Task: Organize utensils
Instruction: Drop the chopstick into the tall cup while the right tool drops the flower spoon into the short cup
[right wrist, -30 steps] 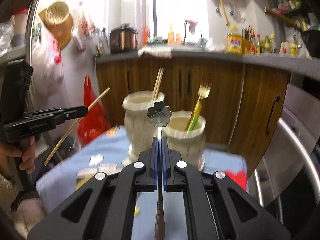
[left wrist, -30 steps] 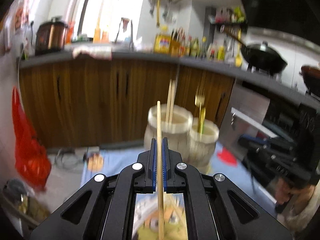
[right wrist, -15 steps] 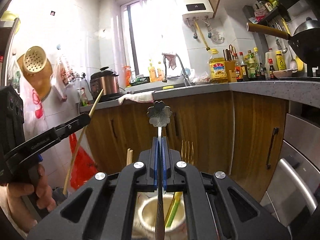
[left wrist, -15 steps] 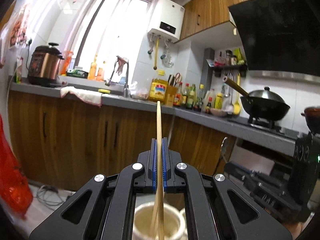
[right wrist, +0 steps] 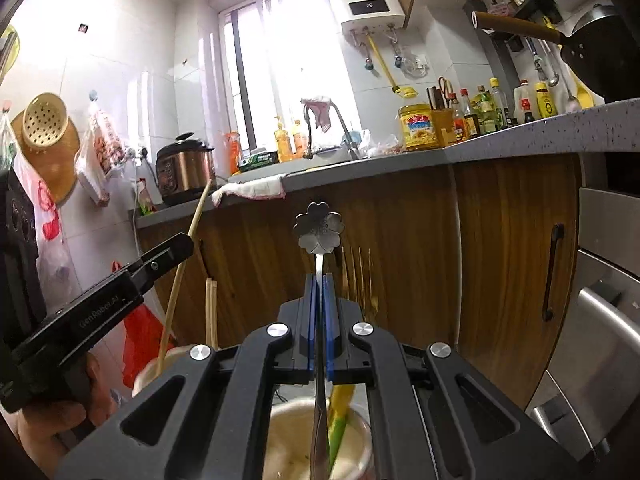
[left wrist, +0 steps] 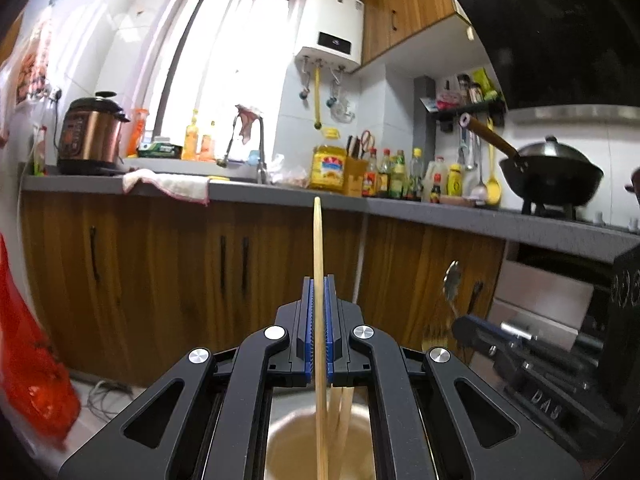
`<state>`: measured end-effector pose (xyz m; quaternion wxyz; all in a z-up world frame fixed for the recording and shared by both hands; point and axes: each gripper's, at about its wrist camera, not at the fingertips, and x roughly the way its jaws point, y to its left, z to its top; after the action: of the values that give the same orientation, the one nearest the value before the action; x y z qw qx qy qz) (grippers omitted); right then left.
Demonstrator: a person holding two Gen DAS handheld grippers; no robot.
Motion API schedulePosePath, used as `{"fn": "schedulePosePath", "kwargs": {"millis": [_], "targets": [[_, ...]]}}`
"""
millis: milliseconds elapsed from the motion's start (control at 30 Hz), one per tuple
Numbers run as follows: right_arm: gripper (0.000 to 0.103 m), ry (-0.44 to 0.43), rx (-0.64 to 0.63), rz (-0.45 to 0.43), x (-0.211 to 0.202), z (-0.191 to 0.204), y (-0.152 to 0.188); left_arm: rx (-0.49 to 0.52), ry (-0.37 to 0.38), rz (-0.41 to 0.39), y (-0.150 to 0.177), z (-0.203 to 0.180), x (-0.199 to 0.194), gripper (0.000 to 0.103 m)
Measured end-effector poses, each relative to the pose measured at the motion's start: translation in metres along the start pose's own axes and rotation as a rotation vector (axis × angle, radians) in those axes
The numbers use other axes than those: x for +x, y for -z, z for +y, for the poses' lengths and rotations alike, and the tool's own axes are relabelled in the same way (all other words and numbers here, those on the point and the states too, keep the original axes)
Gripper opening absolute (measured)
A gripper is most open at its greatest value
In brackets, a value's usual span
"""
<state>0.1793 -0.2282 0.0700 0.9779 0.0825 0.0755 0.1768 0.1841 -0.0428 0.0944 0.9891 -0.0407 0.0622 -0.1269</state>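
Note:
My left gripper (left wrist: 317, 280) is shut on a wooden chopstick (left wrist: 317, 240) held upright. Its lower end reaches into a cream utensil pot (left wrist: 296, 444) below, where two more chopsticks (left wrist: 344, 404) stand. My right gripper (right wrist: 319, 278) is shut on a metal spoon with a flower-shaped handle end (right wrist: 319, 230). The spoon's lower end hangs inside a second cream pot (right wrist: 288, 440), next to a yellow-green handled fork (right wrist: 340, 412). The left gripper (right wrist: 168, 254) with its chopstick (right wrist: 184, 268) shows at the left of the right wrist view, over the other pot (right wrist: 148, 372).
Wooden kitchen cabinets (left wrist: 160, 272) and a grey counter (left wrist: 280, 196) stand behind. A red plastic bag (left wrist: 28, 368) hangs at the left. A steel oven front (right wrist: 600, 320) is at the right. The right gripper (left wrist: 472, 326) shows blurred at the right of the left wrist view.
Both grippers have come over their pots and tilted upright. The chopstick and the spoon have gone down into the pots, which earlier stood ahead on the blue cloth.

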Motion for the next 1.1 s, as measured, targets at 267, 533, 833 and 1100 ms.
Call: {"fn": "schedulePosePath", "kwargs": {"millis": [267, 533, 833, 1100], "targets": [[0.003, 0.007, 0.021, 0.024, -0.020, -0.014, 0.018, -0.012, 0.013, 0.077, 0.024, 0.011, -0.030, 0.005], [0.003, 0.027, 0.055, 0.117, -0.019, -0.019, 0.031, 0.035, 0.001, 0.172, 0.038, 0.007, -0.035, 0.005], [0.004, 0.045, 0.081, 0.155, -0.014, -0.023, 0.035, 0.045, -0.020, 0.225, 0.043, 0.010, -0.029, 0.006], [0.020, 0.060, 0.113, 0.164, -0.019, -0.030, 0.035, 0.045, -0.030, 0.227, 0.042, 0.012, -0.035, 0.010]]}}
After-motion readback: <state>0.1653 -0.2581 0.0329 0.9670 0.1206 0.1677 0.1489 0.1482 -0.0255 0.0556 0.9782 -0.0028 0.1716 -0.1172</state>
